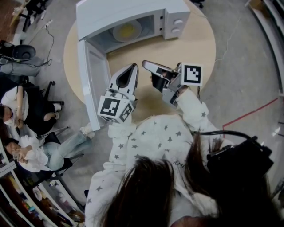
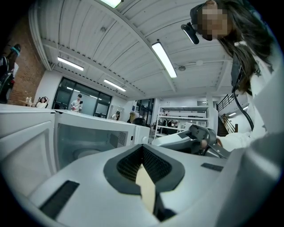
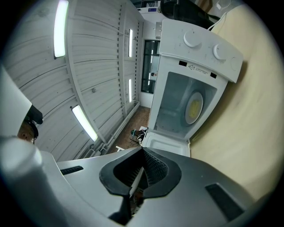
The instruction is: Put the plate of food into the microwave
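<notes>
The white microwave (image 1: pixel 175 13) stands at the far side of the round table (image 1: pixel 195 48) with its door (image 1: pixel 91 75) swung wide to the left. Inside it lies the plate of yellow food (image 1: pixel 127 31), also seen in the right gripper view as a pale disc (image 3: pixel 194 107). My left gripper (image 1: pixel 135 65) is shut and empty, hanging over the table just in front of the door. My right gripper (image 1: pixel 145 64) is beside it, also shut with nothing held, pointing toward the microwave (image 3: pixel 202 57).
The open door (image 2: pixel 26 146) juts out past the table's left edge. Seated people (image 1: pixel 31 111) and chairs are on the floor at the left. A red line (image 1: pixel 248 113) runs across the floor at the right.
</notes>
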### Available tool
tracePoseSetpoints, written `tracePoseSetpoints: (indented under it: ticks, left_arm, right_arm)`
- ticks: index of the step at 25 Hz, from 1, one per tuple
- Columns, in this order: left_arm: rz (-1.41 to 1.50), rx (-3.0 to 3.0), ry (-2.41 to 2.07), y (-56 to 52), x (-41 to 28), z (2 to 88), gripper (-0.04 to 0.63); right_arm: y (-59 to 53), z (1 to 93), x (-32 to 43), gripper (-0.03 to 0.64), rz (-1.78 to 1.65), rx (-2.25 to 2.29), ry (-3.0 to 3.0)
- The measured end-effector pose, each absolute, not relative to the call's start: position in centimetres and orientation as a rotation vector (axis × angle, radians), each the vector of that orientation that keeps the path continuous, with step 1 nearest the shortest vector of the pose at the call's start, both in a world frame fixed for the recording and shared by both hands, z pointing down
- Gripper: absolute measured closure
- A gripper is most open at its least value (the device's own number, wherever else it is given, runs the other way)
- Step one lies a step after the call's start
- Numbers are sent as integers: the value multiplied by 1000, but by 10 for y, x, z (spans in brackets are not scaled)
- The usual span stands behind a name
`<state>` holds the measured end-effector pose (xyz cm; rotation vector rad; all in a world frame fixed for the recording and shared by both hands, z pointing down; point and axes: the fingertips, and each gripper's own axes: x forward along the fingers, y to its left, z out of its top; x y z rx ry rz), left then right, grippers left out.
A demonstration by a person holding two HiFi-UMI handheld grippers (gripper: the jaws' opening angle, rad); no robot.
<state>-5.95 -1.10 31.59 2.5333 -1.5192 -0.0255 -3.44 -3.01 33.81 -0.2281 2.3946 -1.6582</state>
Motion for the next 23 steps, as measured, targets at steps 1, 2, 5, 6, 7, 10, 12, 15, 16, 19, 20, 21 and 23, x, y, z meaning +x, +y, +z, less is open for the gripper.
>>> tracePoseSetpoints:
  ticks: [1, 2, 5, 6, 7, 10, 12, 15, 16, 19, 20, 21, 23]
  left_arm:
    - [-28, 2533, -1520, -11, -60, 316, 594]
    - [-31, 2534, -1520, -11, -60, 316, 594]
    - [-35, 2534, -1521, -11, -60, 315, 594]
    - [-34, 2534, -1521, -11, -60, 315, 594]
    - [-33, 2533, -1523, -11, -61, 315, 594]
    - [-36, 2529, -1530, -11, -62, 314, 594]
    - [-37, 2528, -1532, -10, -62, 314, 594]
    - [-40, 2526, -1535, -10, -62, 314, 594]
    - [-41, 2526, -1535, -10, -62, 314, 594]
    - [-44, 2524, -1538, -8, -63, 314, 594]
    - [-45, 2523, -1539, -8, -63, 314, 594]
    - [-46, 2522, -1540, -8, -64, 314, 594]
    - [-48, 2520, -1541, -7, -64, 314, 594]
  right_arm:
    - [-30, 338, -35, 611, -1663, -227, 2391]
    - [-29, 338, -36, 611, -1664, -226, 2392]
    - [-29, 339, -37, 611, -1658, -225, 2402]
    - [-29, 339, -37, 611, -1658, -225, 2401]
    - [-29, 339, -37, 611, -1657, -225, 2401]
    - [-29, 338, -37, 611, -1657, -221, 2404]
    - [-29, 338, -37, 611, -1663, -216, 2398]
    - [-28, 339, -38, 611, -1669, -209, 2391]
    - [-28, 339, -38, 611, -1670, -209, 2391]
    - [-27, 339, -38, 611, -1669, -205, 2393]
    - [-26, 339, -39, 611, -1669, -203, 2393]
    - [-26, 339, -39, 611, -1669, -201, 2394]
    - [-25, 339, -40, 611, -1665, -197, 2397]
